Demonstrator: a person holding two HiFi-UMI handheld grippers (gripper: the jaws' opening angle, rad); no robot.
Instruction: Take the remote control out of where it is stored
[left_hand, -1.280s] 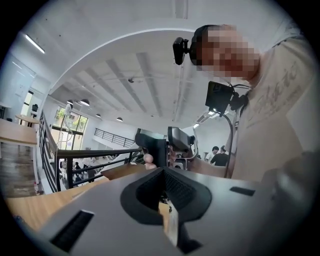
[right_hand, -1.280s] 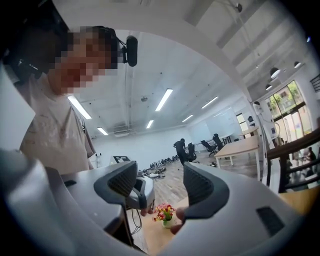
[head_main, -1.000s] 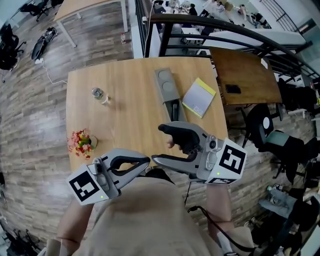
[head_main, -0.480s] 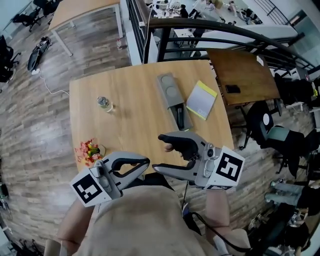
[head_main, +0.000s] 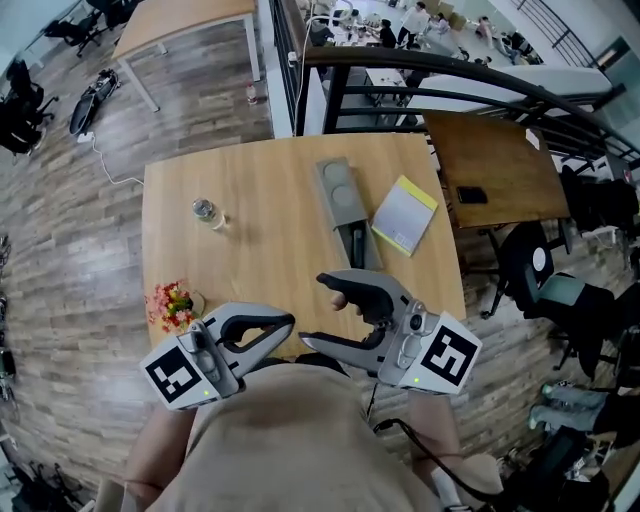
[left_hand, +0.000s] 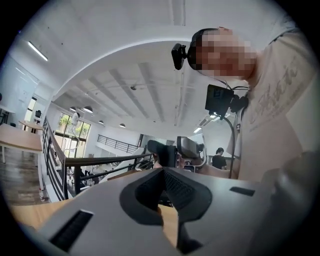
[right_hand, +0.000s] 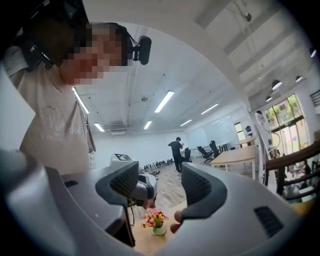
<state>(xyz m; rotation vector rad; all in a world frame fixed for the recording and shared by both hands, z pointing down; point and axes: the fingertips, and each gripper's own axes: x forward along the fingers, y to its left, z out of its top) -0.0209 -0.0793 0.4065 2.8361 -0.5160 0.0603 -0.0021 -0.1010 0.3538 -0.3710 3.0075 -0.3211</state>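
While remote lies fwd, jaws hang clear.

A small glass jar stands toward the left side of the light wooden table. A pot of flowers sits at the table's near left edge, and a yellow-edged notebook lies toward its right edge.

The right gripper had its jaws apart with nothing between their ribbed pads. Through the gap showed the grey body of the left gripper and, below it, a small pot of pink and yellow flowers on the wooden table. Near on the left rose a beige-shirted torso, and far across the open office a dark-clothed person stood among desks and chairs.
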